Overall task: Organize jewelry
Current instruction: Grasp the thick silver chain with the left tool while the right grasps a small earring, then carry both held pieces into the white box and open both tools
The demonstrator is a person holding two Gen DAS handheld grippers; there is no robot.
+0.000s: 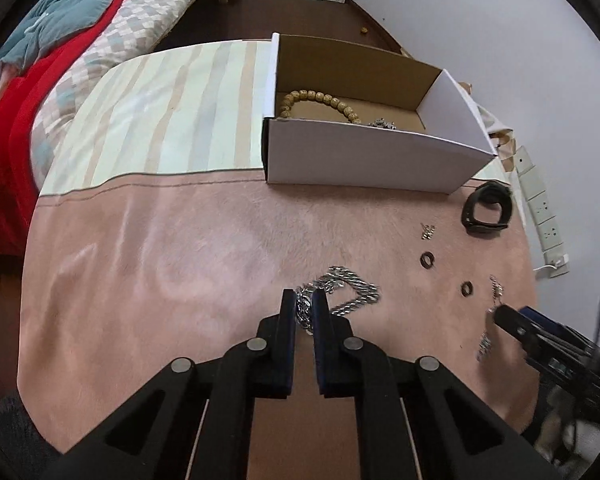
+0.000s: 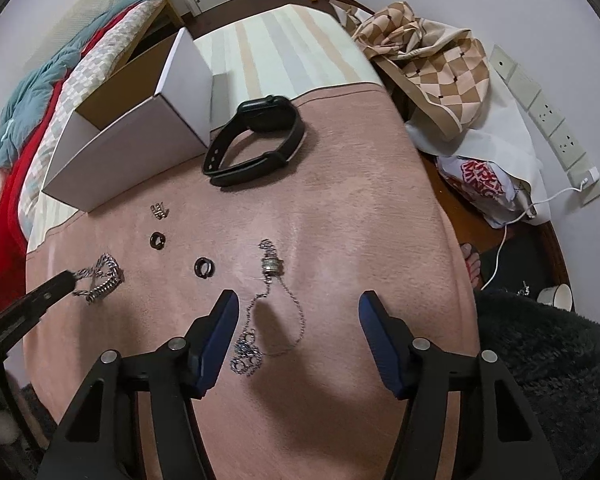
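Observation:
My left gripper (image 1: 304, 298) is shut on a thick silver chain (image 1: 350, 292) that lies on the pink cloth; it also shows in the right wrist view (image 2: 104, 276). My right gripper (image 2: 298, 308) is open above a thin silver necklace with a pendant (image 2: 272, 266). Two dark rings (image 2: 157, 239) (image 2: 205, 267), a small silver earring (image 2: 159, 209) and a black smartwatch (image 2: 256, 140) lie on the cloth. The white cardboard box (image 1: 376, 156) holds a wooden bead bracelet (image 1: 320, 100) and a silver piece.
A bed with red and teal bedding (image 1: 40, 40) stands to the left. A checkered cloth bag (image 2: 432, 60), a printed plastic bag (image 2: 484, 184) and a wall power strip (image 2: 556, 128) lie to the right. A white cup (image 2: 556, 294) sits on the floor.

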